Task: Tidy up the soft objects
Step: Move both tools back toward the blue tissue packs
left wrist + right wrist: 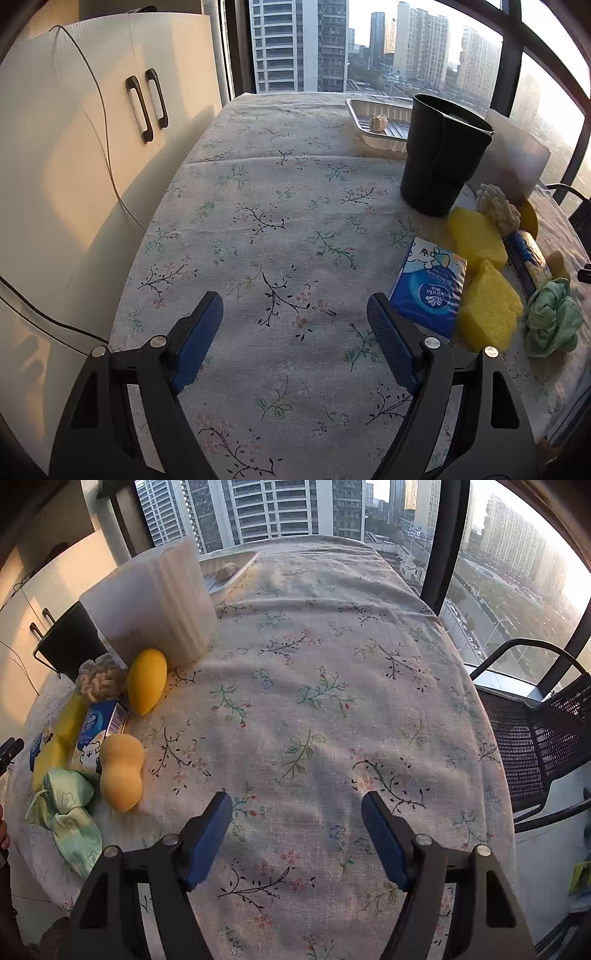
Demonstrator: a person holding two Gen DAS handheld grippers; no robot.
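Note:
Soft objects lie in a cluster on the floral tablecloth. In the left wrist view, right of my open, empty left gripper (pixel 295 314): a blue tissue pack (pixel 428 286), two yellow sponges (pixel 476 236) (pixel 487 306), a cream knitted piece (pixel 495 206), a second tissue pack (pixel 526 260) and a green cloth pouch (pixel 552 319). In the right wrist view, left of my open, empty right gripper (pixel 297 812): a yellow egg-shaped sponge (pixel 146 681), an orange gourd-shaped sponge (pixel 122 771), the green pouch (pixel 66 812), a tissue pack (pixel 99 731) and the knitted piece (pixel 101 681).
A black bin (pixel 439 155) and a white ribbed container (pixel 155 602) stand behind the cluster. A white tray (pixel 380 122) holding a small object sits at the far edge. White cabinet (pixel 92 147) left of the table; a black mesh chair (pixel 535 731) on the right.

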